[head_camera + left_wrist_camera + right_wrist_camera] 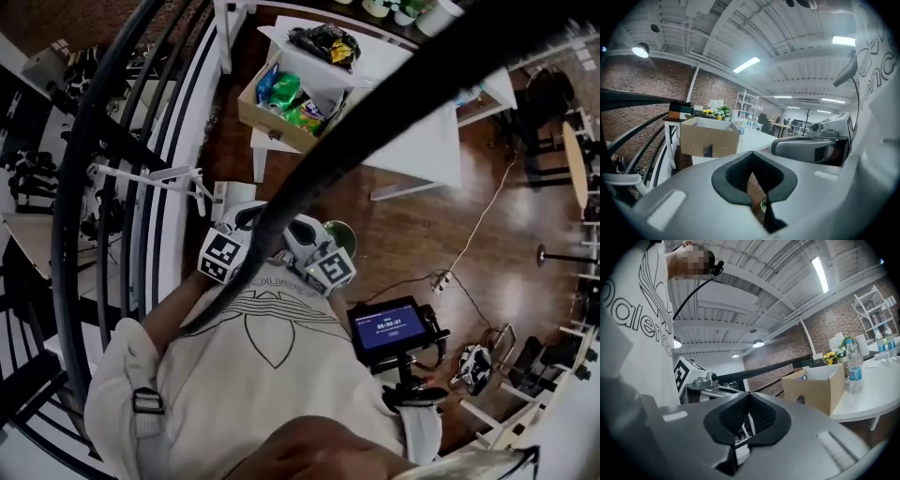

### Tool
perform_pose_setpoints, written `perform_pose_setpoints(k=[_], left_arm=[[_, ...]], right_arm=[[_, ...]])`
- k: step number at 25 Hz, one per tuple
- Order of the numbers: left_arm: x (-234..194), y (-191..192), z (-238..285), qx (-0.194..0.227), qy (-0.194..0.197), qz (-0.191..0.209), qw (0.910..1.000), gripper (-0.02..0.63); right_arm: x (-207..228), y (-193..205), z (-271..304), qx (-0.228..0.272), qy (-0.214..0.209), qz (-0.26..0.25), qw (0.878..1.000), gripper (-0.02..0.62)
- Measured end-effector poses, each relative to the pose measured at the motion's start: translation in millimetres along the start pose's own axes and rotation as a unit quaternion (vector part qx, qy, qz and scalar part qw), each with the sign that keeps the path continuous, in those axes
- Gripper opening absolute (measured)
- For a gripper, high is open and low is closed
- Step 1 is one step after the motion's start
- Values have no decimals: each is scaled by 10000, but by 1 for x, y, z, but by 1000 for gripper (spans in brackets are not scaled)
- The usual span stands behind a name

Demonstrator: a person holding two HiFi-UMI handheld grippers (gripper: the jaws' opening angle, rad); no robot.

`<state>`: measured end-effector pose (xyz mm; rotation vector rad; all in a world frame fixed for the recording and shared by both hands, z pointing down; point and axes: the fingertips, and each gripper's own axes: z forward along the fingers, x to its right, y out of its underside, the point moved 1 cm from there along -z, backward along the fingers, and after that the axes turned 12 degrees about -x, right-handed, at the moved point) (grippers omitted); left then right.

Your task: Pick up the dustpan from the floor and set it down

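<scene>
Both grippers are held close in front of the person's chest, high above the wooden floor. In the head view the left gripper (249, 216) and the right gripper (306, 232) sit side by side, partly crossed by a black rail. The left gripper (754, 180) has its dark pads closed together with nothing between them. The right gripper (749, 420) also shows its pads meeting and holds nothing. A green, round-edged thing (340, 234) lies on the floor just beyond the right gripper; I cannot tell whether it is the dustpan.
A cardboard box (281, 98) of snack bags stands on a white table (422, 141) ahead. Black curved railing (94, 187) runs along the left. A small lit screen (387, 330) hangs at the person's right side. A cable (478, 225) trails over the floor. A water bottle (854, 367) stands beside the box.
</scene>
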<state>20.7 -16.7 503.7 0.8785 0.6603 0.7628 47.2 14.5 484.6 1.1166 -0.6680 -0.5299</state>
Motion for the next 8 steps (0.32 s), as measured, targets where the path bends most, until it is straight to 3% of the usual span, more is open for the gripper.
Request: perform_pose_setpoints(k=[8], left_arm=[[-1, -11, 0, 101, -150, -9, 9998, 20]], right_arm=[[2, -9, -9, 52, 18, -92, 9999, 1]])
